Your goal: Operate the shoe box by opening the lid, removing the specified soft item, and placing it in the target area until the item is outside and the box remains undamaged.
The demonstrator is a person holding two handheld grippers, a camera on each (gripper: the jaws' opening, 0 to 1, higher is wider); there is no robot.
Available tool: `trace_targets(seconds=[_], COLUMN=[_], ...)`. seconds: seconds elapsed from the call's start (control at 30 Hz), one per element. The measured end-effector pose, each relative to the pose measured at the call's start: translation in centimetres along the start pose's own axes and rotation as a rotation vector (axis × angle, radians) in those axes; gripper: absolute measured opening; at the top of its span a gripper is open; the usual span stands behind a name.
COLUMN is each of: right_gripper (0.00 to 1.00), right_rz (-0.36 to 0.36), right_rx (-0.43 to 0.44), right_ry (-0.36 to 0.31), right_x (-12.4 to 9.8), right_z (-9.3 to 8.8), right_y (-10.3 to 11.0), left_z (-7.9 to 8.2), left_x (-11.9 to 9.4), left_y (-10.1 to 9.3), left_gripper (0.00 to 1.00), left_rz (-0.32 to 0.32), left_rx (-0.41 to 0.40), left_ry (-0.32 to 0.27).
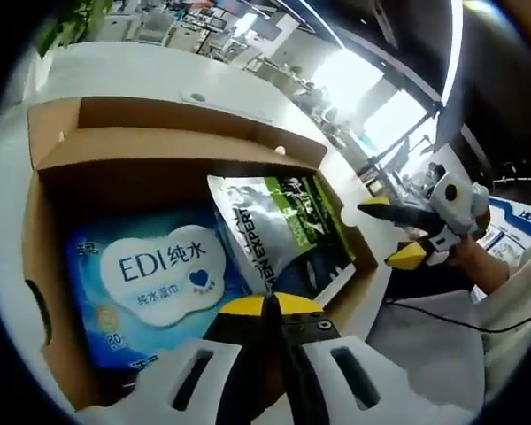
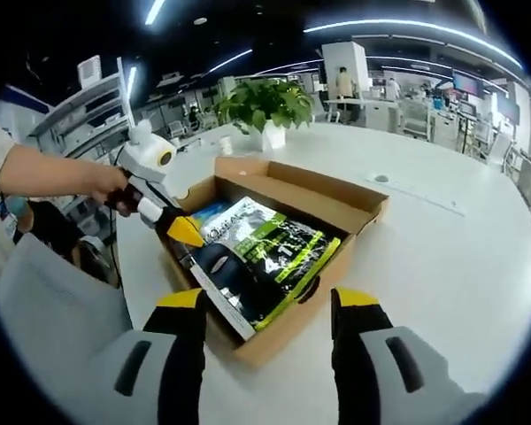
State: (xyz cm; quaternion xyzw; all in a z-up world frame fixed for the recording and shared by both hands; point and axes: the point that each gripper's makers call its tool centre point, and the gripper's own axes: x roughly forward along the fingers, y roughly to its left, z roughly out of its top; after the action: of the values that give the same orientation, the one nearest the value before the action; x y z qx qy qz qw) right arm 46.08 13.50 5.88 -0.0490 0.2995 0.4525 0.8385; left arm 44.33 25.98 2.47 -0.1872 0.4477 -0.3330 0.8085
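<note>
Open brown cardboard shoe box [image 1: 44, 257], one, lid already folded back, standing on the round white worktop [image 2: 460, 257].

Blue soft pack of wet wipes with a white cloud label [image 1: 155, 283], one, lying flat in the box at 9 o'clock of my left tongs [image 1: 270, 305].

Glossy grey, green and black soft pouch [image 1: 279, 226], one, lying flat in the box beside the wipes and partly over them. In the right gripper view its long axis runs from 10 o'clock to 4 o'clock.

My left tongs, yellow-tipped, pinched narrow; they seem closed on the pouch's near edge, at 12 o'clock of the tips. I cannot tell how firm the hold is.

My right tongs [image 2: 270, 301], yellow-tipped, spread wide with nothing between, outside the box; the pouch [image 2: 265, 257] lies at 12 o'clock.

Nearer the pouch: left tongs, I judge.

Potted green plant [image 2: 264, 106], one, beyond the box.
</note>
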Motion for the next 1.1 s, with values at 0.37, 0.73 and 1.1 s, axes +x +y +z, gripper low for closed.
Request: trace_targets(seconds=[0.37,0.73,1.1], right_gripper=[0.43,0.3,0.27], right_rz=[0.07,0.065,0.079], right_rx=[0.029,0.102,0.084], right_ry=[-0.015,0.076,0.12], right_x=[1.6,4.5,6.2], right_z=[1.2,0.6,0.3], right_y=[1.5,2.0,2.6], left_z=[-0.2,-0.2,-0.3], left_x=[-1.5,-2.8,-2.8], left_y=[0.9,2.9,3.7], left_gripper=[0.0,0.0,0.0], left_rz=[0.031,0.1,0.131], left_rx=[-0.005,-0.02,0.008], left_ry=[-0.02,-0.028,-0.019])
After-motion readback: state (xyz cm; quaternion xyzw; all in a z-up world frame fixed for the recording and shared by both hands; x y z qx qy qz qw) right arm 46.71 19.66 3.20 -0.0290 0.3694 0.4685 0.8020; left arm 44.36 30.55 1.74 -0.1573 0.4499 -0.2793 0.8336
